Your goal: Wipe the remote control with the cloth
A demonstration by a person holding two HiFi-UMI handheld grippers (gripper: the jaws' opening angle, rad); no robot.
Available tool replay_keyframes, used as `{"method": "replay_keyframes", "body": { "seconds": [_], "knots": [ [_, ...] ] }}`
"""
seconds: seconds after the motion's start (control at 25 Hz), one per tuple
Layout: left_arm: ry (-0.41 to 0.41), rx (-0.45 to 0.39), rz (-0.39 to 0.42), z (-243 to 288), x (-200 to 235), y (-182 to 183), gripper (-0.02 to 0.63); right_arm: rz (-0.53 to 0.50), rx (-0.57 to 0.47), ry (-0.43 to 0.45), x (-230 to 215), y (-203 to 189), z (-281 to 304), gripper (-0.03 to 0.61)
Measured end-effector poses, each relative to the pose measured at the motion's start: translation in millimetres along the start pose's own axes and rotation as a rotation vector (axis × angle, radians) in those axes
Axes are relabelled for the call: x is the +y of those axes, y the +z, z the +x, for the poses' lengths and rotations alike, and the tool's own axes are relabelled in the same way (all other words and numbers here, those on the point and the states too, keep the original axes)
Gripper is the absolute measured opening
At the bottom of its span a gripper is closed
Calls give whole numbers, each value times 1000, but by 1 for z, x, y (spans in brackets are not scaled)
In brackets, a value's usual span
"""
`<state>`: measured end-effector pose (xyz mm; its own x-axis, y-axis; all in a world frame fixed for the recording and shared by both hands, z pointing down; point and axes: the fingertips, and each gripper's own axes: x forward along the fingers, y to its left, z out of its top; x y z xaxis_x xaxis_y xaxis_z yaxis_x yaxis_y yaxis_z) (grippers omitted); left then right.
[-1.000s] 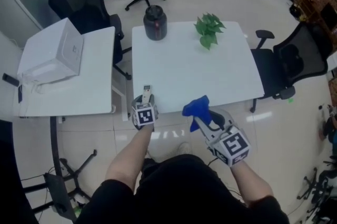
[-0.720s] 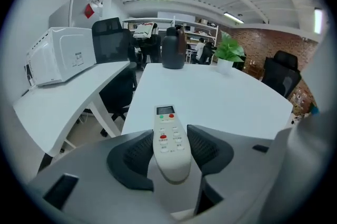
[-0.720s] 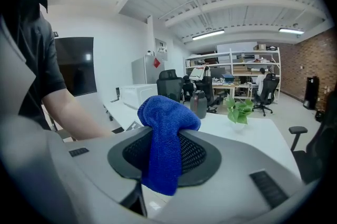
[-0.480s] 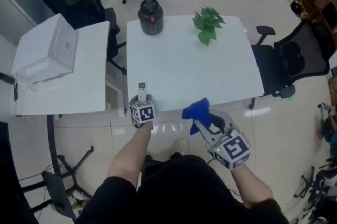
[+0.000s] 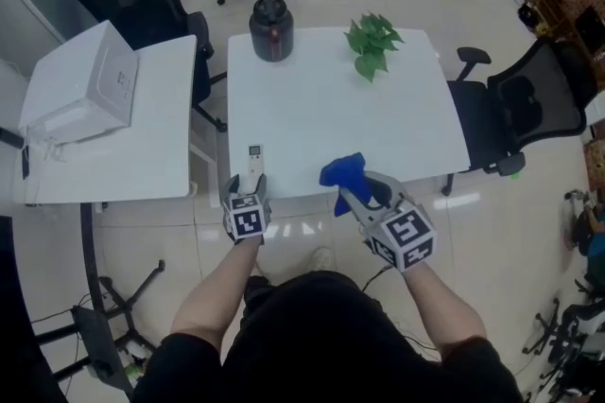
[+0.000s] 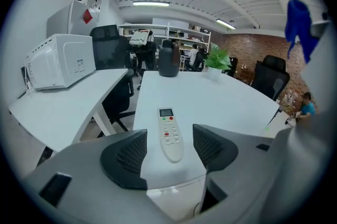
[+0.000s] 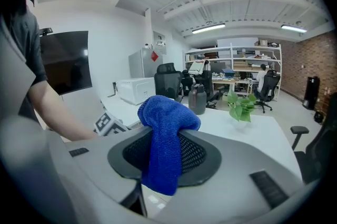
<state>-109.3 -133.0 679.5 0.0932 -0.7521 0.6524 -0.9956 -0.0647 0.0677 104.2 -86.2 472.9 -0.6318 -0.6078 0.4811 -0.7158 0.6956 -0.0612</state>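
The white tabletop (image 5: 340,108) now bears the remote itself. A second ago the left tongs (image 5: 248,190) carried it at the near edge. Their jaws have just been opening and now stand wide apart, and they have drawn back toward the person, to 6 o'clock of where they let go. The right tongs (image 5: 364,193) sit at 3 o'clock of the left pair and have come forward and down a little toward the tabletop's near edge. They are clamped on the blue cloth (image 5: 342,174), which bunches above the jaws and hangs down between them in the right gripper view. The cloth now reaches just over the edge, at about 6 o'clock of the tabletop. The remote (image 5: 253,159) lies flat near the 7 o'clock corner, just beside the edge, with its display end toward 12 o'clock. In the left gripper view it shows in the gap between the two pads, and neither pad touches it. The cloth is at roughly 3 o'clock of the remote, near it but not on it. As I read it, the set-down is finished and no wiping has begun. The remote lies free on a smooth top, so a stroke of the cloth may push it along unless the left tongs steady it.
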Motion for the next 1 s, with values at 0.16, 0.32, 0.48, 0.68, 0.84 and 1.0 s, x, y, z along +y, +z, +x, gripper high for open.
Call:
{"method": "replay_keyframes", "body": {
  "seconds": [0.16,0.32,0.48,0.68,0.84,1.0],
  "knots": [
    [-60,-58,-17,-41,3,14,278,-36,82,-40,-20,-21,46,124],
    [-111,-110,41,-75,-6,29,276,-68,203,-69,-37,-61,104,124],
    [-134,-144,109,-97,-12,42,278,-114,315,-116,-53,-98,159,126],
    [-136,-166,131,-109,-14,53,278,-118,439,-138,-69,-134,195,129],
    [-137,-169,131,-113,-10,56,278,-78,482,-143,-74,-147,207,130],
    [-138,-166,139,-113,-10,55,276,-67,513,-132,-73,-156,213,158]
  ]
}}
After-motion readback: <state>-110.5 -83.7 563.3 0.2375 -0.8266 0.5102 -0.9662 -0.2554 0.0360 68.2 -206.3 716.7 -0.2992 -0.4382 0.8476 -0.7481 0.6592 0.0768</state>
